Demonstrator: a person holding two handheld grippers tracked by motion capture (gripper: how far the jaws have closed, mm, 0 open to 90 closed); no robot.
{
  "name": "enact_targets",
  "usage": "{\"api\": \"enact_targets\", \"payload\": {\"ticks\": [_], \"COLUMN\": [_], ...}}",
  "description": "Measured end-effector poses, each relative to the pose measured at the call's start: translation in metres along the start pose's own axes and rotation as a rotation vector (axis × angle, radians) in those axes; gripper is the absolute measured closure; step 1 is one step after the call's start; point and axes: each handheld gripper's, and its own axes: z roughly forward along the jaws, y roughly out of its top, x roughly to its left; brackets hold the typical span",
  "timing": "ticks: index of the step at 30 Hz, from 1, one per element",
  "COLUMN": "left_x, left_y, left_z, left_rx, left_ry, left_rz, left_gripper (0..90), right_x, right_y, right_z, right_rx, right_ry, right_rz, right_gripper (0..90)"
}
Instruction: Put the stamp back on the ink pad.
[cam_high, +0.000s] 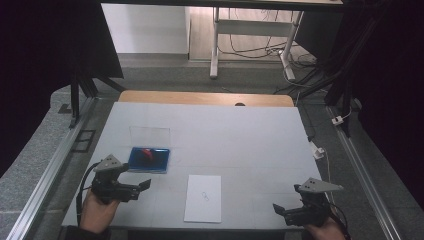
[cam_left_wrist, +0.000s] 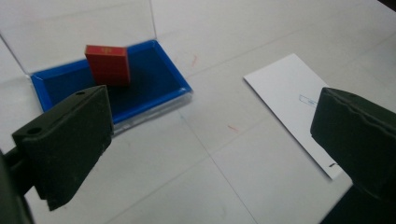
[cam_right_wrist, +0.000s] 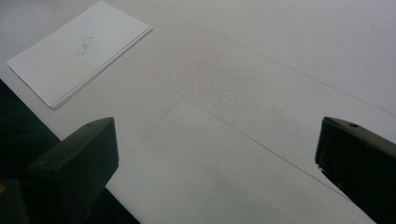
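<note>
Both grippers hovered wide-jawed and empty, the left gripper aimed toward the red stamp standing in the open blue ink pad, the right gripper waiting beside the paper, seemingly ready for stamping.

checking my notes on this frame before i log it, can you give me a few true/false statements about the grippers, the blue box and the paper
1. The red block sits inside the blue tray. True.
2. The left gripper is clamped on the red block. False: its jaws stand wide apart, short of the tray, holding nothing.
3. The clear lid stands open at the tray's far edge. True.
4. The white paper lies on top of the blue tray. False: it lies flat on the table, apart from the tray, nearer the person.
5. The right gripper holds the paper. False: it is open over bare table, and the paper lies off to its side.
</note>
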Motion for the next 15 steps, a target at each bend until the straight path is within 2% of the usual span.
{"api": "enact_targets", "payload": {"ticks": [8, 15], "left_x": [-0.006, -0.007], "left_y": [-0.015, -0.03], "left_z": [-0.011, -0.017], "left_rx": [0.012, 0.037], "left_ry": [-0.008, -0.017], "left_rz": [0.009, 0.0], "left_gripper": [0.0, 0.0], "right_x": [-0.001, -0.002], "right_y": [0.0, 0.0], "right_z": [-0.001, -0.001], "right_rx": [-0.003, -0.007], "right_ry": [-0.005, -0.006], "right_rz": [0.013, 0.022], "right_gripper": [0.0, 0.0]}}
